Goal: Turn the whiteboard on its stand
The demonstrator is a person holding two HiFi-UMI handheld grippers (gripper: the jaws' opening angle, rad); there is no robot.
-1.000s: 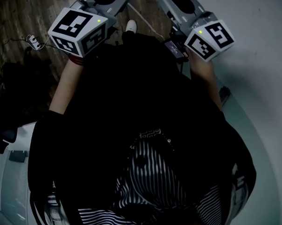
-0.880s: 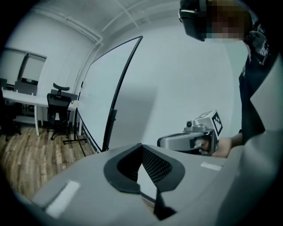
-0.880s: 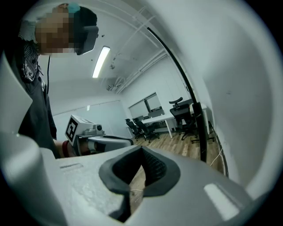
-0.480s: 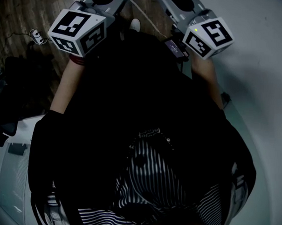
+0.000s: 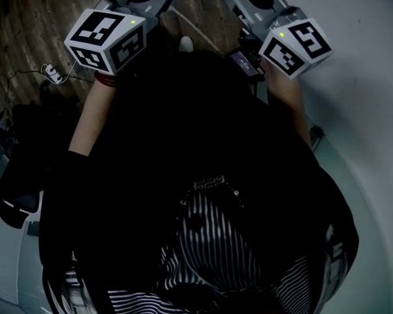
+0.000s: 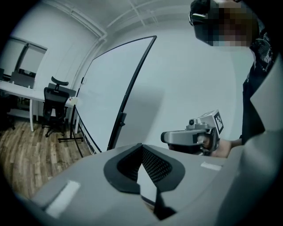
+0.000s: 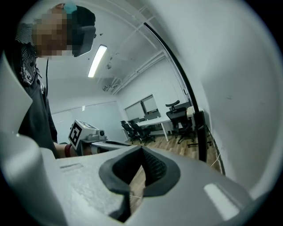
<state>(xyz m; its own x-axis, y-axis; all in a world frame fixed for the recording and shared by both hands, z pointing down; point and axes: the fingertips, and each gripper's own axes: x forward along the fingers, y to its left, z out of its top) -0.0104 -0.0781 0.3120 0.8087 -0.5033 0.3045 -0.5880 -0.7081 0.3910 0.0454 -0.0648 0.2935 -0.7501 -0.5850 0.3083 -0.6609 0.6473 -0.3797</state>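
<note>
Near the whiteboard (image 6: 108, 90), closed left gripper (image 6: 142, 146), right gripper (image 7: 141, 148)

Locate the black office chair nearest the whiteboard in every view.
Head view: not in it.
Left gripper view: far left, the black high-backed office chair, left of the whiteboard's black frame.
Right gripper view: centre right, just left of that frame.
Shared landmark: that frame, seen in both gripper views.

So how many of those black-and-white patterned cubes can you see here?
2. One cube tops the left gripper, upper left in the head view; the other cube tops the right gripper, upper right. None seems hidden.
</note>
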